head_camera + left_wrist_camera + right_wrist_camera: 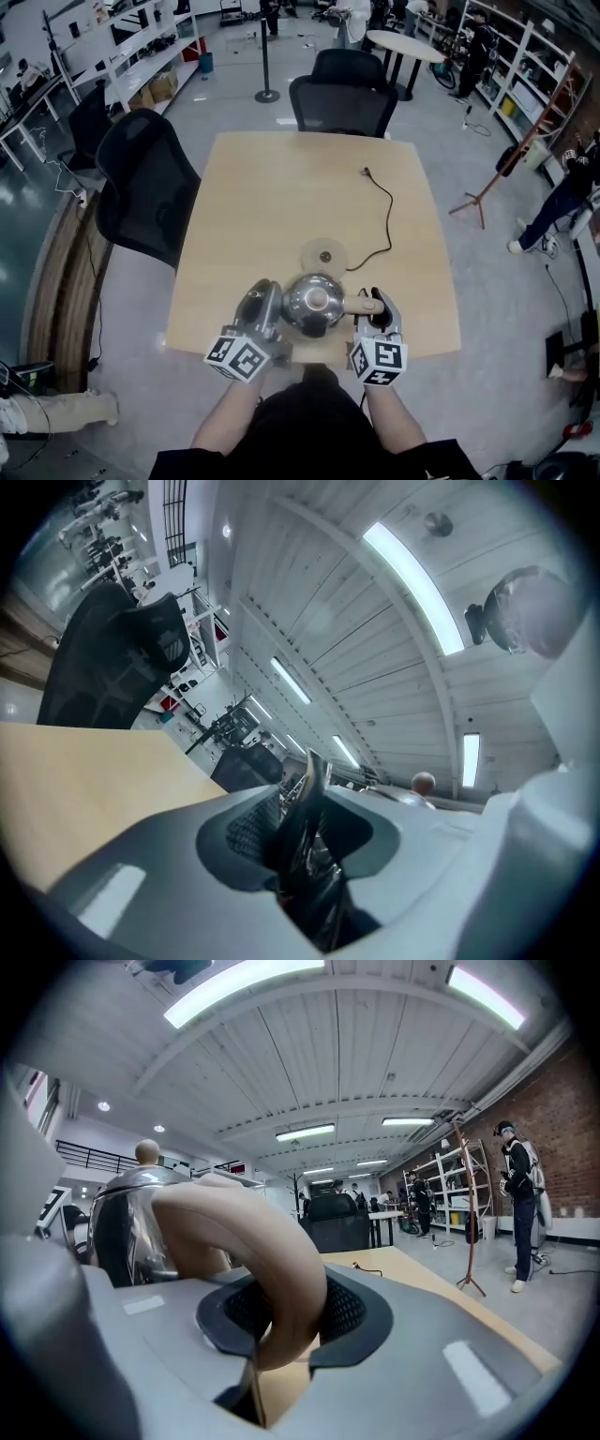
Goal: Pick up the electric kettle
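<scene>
The steel electric kettle (314, 302) hangs above the wooden table (253, 197), clear of its round base (324, 255), whose black cord (384, 220) trails away. My left gripper (265, 305) is shut on the kettle's spout, which shows as a dark shiny edge (309, 827) pinched between the pads of the left gripper (305, 808). My right gripper (375, 305) is shut on the beige handle (361, 302). In the right gripper view the handle (272, 1260) curves down between the pads of that gripper (281, 1307), with the steel body (131, 1213) to its left.
Black office chairs stand at the table's left (141, 187) and far side (342, 98). A wooden stand (487, 183) leans on the floor to the right, near a person (562, 197). Shelves (141, 47) line the left wall. The table's near edge (281, 361) lies under my grippers.
</scene>
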